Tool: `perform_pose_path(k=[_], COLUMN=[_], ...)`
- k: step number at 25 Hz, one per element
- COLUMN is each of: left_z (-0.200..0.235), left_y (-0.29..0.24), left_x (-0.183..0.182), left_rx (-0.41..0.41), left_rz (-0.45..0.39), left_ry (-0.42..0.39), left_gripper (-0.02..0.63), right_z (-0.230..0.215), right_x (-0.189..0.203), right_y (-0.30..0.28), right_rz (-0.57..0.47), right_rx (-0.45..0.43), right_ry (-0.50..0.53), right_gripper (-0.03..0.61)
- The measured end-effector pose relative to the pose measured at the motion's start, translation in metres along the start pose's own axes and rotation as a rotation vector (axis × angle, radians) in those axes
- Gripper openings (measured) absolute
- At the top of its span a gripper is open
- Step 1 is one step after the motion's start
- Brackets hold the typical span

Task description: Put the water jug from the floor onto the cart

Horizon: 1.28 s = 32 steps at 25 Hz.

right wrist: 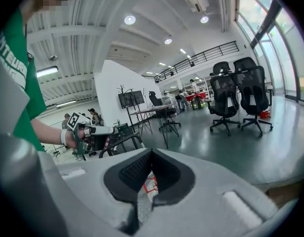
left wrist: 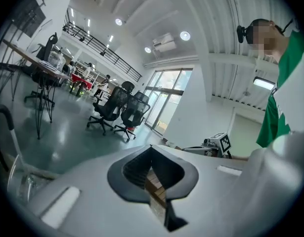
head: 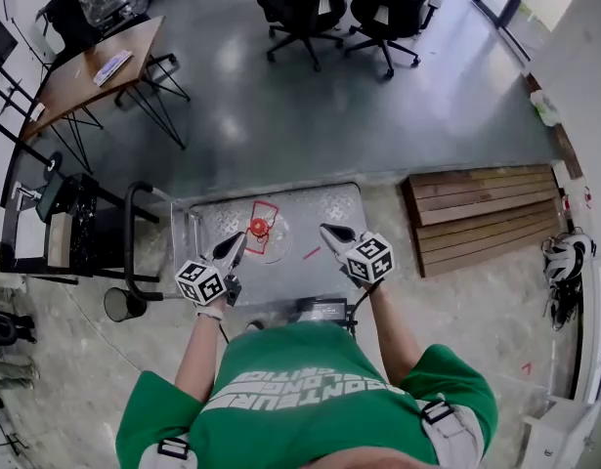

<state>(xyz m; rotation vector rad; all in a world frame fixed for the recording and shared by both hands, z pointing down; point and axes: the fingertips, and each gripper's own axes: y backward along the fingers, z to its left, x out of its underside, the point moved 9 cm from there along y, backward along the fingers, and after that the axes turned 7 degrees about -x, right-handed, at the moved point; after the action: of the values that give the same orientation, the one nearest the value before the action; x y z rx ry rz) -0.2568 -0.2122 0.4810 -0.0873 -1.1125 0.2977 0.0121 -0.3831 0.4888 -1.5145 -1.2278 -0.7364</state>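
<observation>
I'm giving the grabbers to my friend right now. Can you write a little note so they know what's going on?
Left gripper: fingers shut, holding nothing.
Right gripper: fingers shut, holding nothing.
The clear plastic water jug with the red cap stands, upright as far as I can tell, on the flat silver metal cart, between the two grippers.
Done: the jug is on the cart.
Left: probably nothing, just draw both grippers back.
</observation>
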Motion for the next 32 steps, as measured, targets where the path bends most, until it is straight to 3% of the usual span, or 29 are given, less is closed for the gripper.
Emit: perform_pose_path(k=[11, 25, 32], left_z=[0.026, 0.057, 0.056], left_y=[0.057, 0.180, 0.204], left_x=[0.000, 0.014, 0.019], left_rx=[0.035, 0.087, 0.070], left_rz=[-0.042, -0.079, -0.102], left_ry=[0.008, 0.016, 0.029], left_gripper=[0.008, 0.008, 0.008], right_z=[0.083, 0.219, 0.240], right_x=[-0.008, 0.006, 0.003], right_y=[-0.032, -0.083, -0.092], right_rz=[0.023, 0.033, 0.032], right_rx=[0.013, 0.024, -0.004], right_ry=[0.075, 0.163, 0.208], right_gripper=[-0.006, -0.006, -0.006])
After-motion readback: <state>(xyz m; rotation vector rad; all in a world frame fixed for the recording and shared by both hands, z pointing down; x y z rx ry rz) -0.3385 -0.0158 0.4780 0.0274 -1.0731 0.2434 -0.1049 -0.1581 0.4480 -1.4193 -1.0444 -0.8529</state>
